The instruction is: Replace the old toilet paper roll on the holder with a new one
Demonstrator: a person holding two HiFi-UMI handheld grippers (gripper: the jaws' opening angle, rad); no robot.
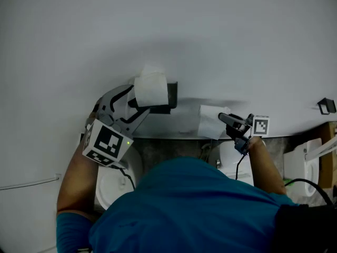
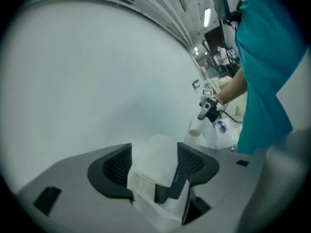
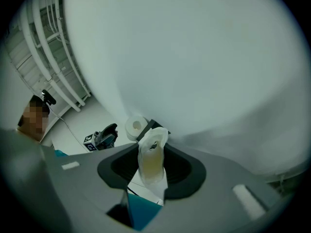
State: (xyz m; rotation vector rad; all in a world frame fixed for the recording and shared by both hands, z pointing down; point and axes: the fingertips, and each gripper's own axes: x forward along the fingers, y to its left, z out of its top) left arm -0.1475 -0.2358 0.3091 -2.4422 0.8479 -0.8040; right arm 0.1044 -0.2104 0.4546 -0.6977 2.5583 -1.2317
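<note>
New roll: white and full, on the black holder fixed to the wall, one flat end turned outward

Left gripper: jaws spread to either side of the new roll, pads close along its flanks, no dent visible in the paper; marker cube on the near side, toward the forearm

Old roll: off the holder, squashed flat, a thin skin of paper over a pale tube, held up beside the wall to the right of the holder

Right gripper: pinching the old roll across its flattened middle, pointing about level toward the holder

Between the rolls: a strip of bare wall, nothing touching

In the way: the holder's black plate just behind the new roll, part of it crossing in front of the left pads in the left gripper view; wall straight behind that

Below: white toilet under the left forearm, dark floor strip along the wall's foot, teal shirt filling the near middle

Right edge: black cable curving over white fittings, small black bracket on the wall

Open room: broad bare wall above and left of the holder; tighter below, by the toilet and the body
</note>
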